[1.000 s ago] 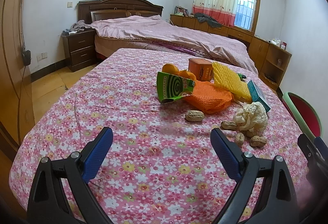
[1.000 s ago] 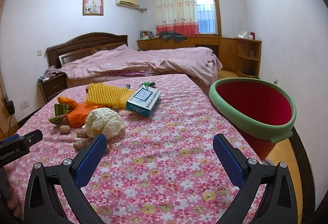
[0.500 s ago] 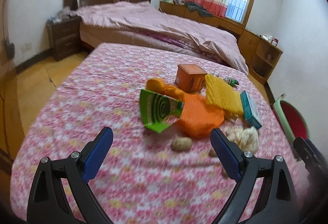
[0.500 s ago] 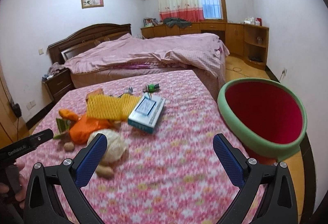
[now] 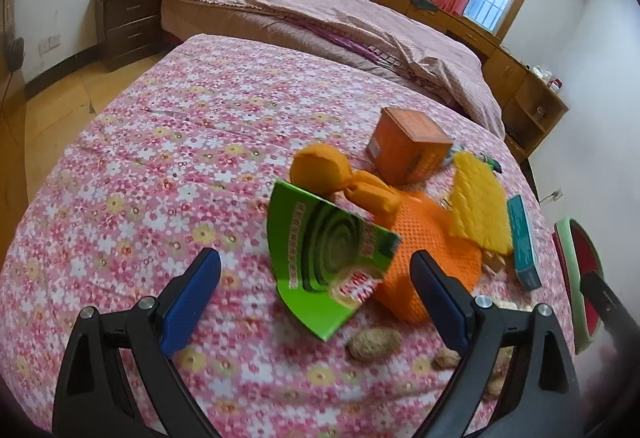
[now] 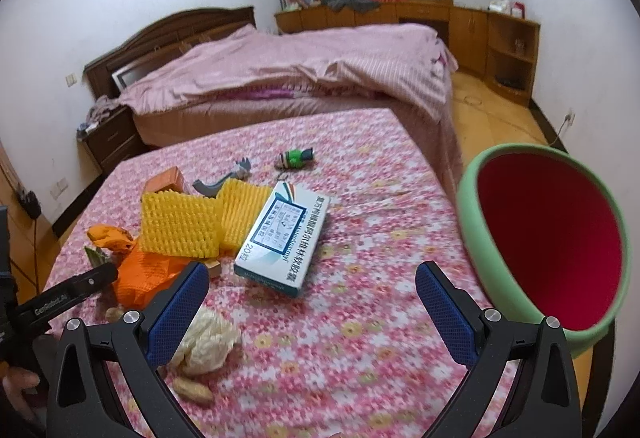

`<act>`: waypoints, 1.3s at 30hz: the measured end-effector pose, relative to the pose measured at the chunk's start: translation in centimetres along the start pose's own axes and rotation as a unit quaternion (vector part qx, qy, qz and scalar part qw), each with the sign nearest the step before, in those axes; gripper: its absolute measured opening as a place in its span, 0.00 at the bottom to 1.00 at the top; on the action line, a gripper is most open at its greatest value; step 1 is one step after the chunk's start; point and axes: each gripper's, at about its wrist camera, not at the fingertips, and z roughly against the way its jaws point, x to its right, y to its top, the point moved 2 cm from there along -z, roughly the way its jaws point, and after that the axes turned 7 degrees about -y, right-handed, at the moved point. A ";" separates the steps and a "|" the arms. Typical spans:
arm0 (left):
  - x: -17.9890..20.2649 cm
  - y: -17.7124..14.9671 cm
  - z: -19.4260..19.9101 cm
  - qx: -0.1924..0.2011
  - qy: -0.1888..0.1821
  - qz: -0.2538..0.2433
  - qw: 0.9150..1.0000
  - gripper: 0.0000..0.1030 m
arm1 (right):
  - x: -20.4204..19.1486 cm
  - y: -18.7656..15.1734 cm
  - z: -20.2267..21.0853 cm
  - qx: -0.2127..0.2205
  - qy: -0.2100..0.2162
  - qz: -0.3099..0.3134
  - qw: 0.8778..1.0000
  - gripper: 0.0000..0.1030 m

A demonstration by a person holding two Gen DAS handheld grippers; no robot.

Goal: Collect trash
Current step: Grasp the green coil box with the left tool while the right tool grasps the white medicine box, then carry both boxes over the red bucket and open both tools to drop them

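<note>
Trash lies on a pink floral cover. In the left wrist view a green mosquito-coil wrapper stands just ahead of my open, empty left gripper, with an orange foam net, an orange box, yellow foam and peanut shells around it. In the right wrist view my open, empty right gripper hovers near a teal-and-white medicine box, crumpled white paper and a peanut shell. A green bin with a red inside stands at the right, off the cover's edge.
A grey toy and a small green toy lie farther back on the cover. A made bed, a nightstand and wooden cabinets stand behind. Wooden floor lies to the left.
Both grippers have moved forward and tilted down toward the trash pile. The green wrapper and the medicine box now look much nearer. Both stay open.
</note>
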 end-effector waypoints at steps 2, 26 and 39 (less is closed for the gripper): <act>-0.2 0.2 -0.3 -0.002 0.005 0.003 1.000 0.86 | -0.4 0.4 -1.0 -0.011 0.003 -0.001 1.000 0.99; -0.6 0.7 -0.8 0.002 0.016 -0.016 1.000 0.63 | -0.9 0.2 -6.0 -0.056 -0.019 -0.015 0.998 0.54; -0.9 0.3 5.5 0.051 -0.035 -0.002 0.998 0.63 | -0.3 -0.5 0.0 -0.016 0.022 -0.037 0.999 0.53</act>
